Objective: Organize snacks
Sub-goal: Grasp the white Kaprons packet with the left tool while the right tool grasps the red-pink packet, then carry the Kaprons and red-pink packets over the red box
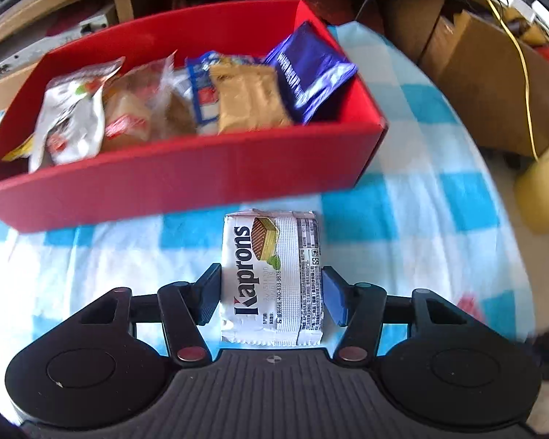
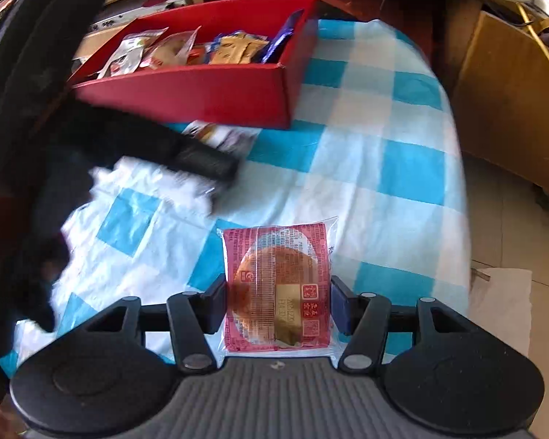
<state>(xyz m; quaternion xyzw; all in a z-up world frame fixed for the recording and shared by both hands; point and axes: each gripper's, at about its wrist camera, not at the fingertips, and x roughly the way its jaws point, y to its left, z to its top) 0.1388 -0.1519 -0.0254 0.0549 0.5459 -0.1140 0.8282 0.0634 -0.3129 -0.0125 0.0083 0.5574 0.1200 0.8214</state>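
You see a red box (image 1: 186, 179) on a blue-and-white checked cloth (image 1: 421, 197); your white wafer pack (image 1: 271, 278) reads black, your cake packet (image 2: 278, 285) is red.

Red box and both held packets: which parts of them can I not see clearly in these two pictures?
- Red box, left wrist view: near wall hides the packets' lower parts; the snacks inside are motion-blurred.
- Red box, right wrist view: a dark blurred shape covers its left end.
- Kaprons wafer packet, left wrist view: small print unreadable; underside hidden.
- Red pastry packet, right wrist view: text too small; lower edge hidden by the gripper body.
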